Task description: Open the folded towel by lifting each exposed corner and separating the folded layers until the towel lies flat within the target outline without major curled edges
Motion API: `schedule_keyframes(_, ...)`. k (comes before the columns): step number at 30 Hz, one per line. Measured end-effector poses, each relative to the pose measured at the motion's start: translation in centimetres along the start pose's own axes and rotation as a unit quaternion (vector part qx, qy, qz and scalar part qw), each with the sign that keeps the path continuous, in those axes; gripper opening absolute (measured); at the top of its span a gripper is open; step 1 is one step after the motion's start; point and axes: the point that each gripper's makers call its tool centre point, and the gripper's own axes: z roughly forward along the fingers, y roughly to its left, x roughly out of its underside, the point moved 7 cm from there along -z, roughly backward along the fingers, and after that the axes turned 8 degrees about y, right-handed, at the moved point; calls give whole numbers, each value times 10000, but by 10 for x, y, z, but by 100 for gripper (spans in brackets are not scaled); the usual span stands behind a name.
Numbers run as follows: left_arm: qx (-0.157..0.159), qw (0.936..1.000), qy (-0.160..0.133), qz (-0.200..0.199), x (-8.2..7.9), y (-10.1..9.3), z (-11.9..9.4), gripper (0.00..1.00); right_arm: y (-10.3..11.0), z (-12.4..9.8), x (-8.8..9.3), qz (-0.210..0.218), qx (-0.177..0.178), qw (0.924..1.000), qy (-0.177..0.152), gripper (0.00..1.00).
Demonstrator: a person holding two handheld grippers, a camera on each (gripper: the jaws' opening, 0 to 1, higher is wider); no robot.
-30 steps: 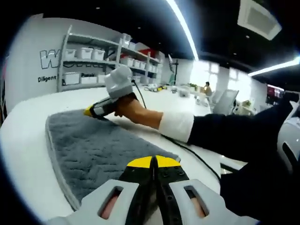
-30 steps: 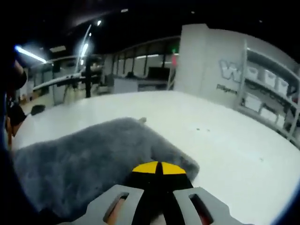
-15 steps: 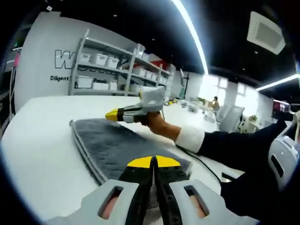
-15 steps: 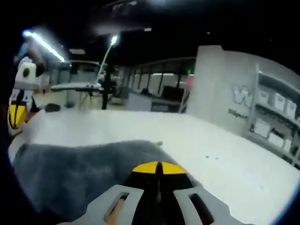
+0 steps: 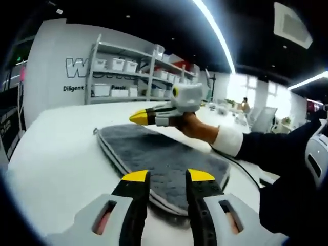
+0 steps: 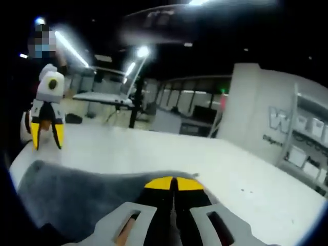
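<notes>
Two layers, I judge, remain folded: towel [image 5: 164, 161] lies on counter [image 5: 56, 159], left tongs [image 5: 168, 176] parted above its near edge, right tongs [image 6: 173, 183] closed, lifted clear, unfolding hardly begun.

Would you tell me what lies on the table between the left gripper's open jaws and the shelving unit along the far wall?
In the left gripper view, the grey towel lies beyond the left gripper, then bare white table reaches the shelving unit.

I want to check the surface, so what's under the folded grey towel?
The folded grey towel lies on a white table, which shows on all sides of it. The stretch directly beneath is covered, so any outline marked there cannot be seen.
</notes>
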Motion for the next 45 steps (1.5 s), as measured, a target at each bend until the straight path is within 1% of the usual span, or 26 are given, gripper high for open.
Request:
schedule_keyframes(4,-72,9996,278,-46,8,3,5,37,5,2,-2,-1,-80,10000,-52,3)
schedule_keyframes(6,-99,9991,411,-58,12,4,7,39,8,5,-2,-20,-138,9999,-37,7)
schedule_keyframes(8,-124,9988,477,-73,14,5,9,39,10,8,-2,-9,-174,9998,7,11)
schedule_keyframes(12,-130,9979,610,-149,18,7,10,42,13,12,-2,5,-281,9996,73,13)
schedule_keyframes(15,-146,9971,720,-213,22,8,12,43,16,14,-1,-17,-297,9995,140,15)
schedule_keyframes(18,-108,9963,815,-257,26,10,15,43,19,17,-2,179,-348,9990,196,17)
schedule_keyframes(21,-76,9961,822,-325,27,10,15,43,19,19,-7,384,-307,9985,230,18)
schedule_keyframes(25,-29,9959,835,-354,27,8,17,41,20,23,-12,482,-223,9981,313,22)
schedule_keyframes(28,12,9954,888,-370,30,8,20,40,24,25,-11,413,-193,9982,399,25)
schedule_keyframes(33,41,9952,902,-385,31,8,21,39,31,30,-3,235,-198,9979,578,25)
schedule_keyframes(36,28,9954,888,-346,30,9,21,37,33,32,1,203,-220,9974,651,24)
schedule_keyframes(39,-21,9960,852,-272,28,8,18,33,36,32,4,173,-222,9971,701,24)
schedule_keyframes(44,-81,9964,834,-94,25,6,15,30,38,31,5,115,-211,9972,714,23)
schedule_keyframes(45,-84,9969,786,-25,24,5,15,30,40,31,6,105,-216,9972,710,22)
